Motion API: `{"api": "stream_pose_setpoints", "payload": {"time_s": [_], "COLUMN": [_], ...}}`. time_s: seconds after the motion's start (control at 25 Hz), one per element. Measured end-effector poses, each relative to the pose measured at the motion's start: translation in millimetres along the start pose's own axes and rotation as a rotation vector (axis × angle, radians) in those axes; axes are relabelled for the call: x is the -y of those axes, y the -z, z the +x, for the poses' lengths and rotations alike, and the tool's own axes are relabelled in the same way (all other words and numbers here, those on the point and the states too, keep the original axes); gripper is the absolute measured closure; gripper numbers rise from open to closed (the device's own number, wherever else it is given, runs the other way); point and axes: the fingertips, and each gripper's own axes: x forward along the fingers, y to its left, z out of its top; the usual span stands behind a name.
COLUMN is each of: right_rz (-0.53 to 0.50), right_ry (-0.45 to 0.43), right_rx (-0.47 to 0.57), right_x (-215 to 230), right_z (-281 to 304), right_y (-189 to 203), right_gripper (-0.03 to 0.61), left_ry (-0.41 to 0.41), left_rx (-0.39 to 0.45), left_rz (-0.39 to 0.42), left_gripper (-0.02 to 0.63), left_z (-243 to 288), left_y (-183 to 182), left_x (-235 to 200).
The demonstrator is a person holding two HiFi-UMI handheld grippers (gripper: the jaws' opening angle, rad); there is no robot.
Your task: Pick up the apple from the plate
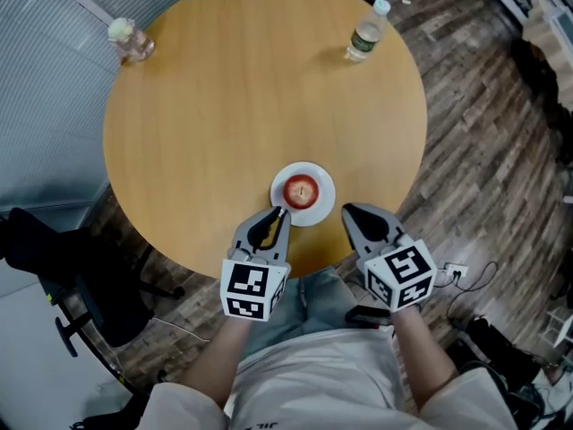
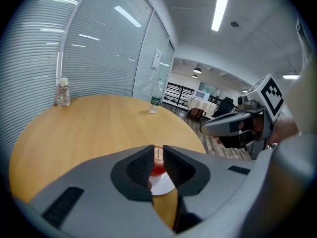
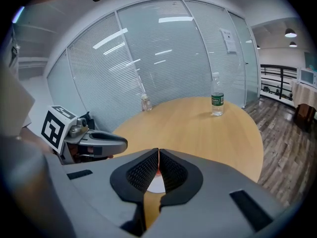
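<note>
A red apple [image 1: 301, 191] sits in the middle of a small white plate [image 1: 325, 206]. The plate rests on a round wooden tabletop [image 1: 233, 106], close to the edge nearest the person.

The left hand-held gripper [image 1: 280, 211] points at the plate from the near left. In the head view its tip overlaps the plate's rim just beside the apple, but whether it touches the plate cannot be told. In the left gripper view its jaws are barely parted. Only a thin slit separates them, and the apple and a bit of the plate show through it farther on. Nothing is pinched between them.

The right hand-held gripper [image 1: 347, 210] is just to the right of the plate, over the near rim of the tabletop, and also points forward and down. In the right gripper view its jaws are pressed together at the tips and hold nothing. A sliver of red and the white of the plate show just below where they meet. The two grippers lie side by side with the plate's near edge between their tips, and each shows in the other's view.

At the far right of the tabletop stands a clear water bottle [image 1: 367, 34] with a green label. A small glass jar [image 1: 131, 39] stands at the far left edge. A black chair [image 1: 63, 258] stands on the wood-plank floor [image 1: 483, 133] to the left, and a glass wall with blinds [image 3: 148, 58] runs behind the tabletop.
</note>
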Motion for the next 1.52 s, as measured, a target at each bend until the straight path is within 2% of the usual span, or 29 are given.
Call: {"api": "stream_pose_setpoints", "payload": {"time_s": [0.04, 0.28, 0.64, 1.2, 1.52], "right_rz": [0.002, 0.016, 0.049, 0.090, 0.092], "right_ry": [-0.002, -0.014, 0.004, 0.019, 0.025], "right_rx": [-0.004, -0.028, -0.052, -0.083, -0.085], "right_x": [0, 2, 18, 33, 37], "right_z": [2, 9, 7, 2, -1], "right_y": [2, 9, 22, 40, 42], "right_gripper": [0.548, 0.548, 0.548, 0.548, 0.548], "left_ry": [0.013, 0.042, 0.045, 0.008, -0.003], "left_rx": [-0.008, -0.072, -0.149, -0.205, -0.212], "left_rz": [-0.002, 0.025, 0.078, 0.075, 0.065], "left_gripper": [0.530, 0.373, 0.233, 0.215, 0.236], "left_z": [3, 28, 64, 100, 103], "left_y": [3, 18, 39, 57, 57], "left_x": [1, 2, 4, 0, -3]}}
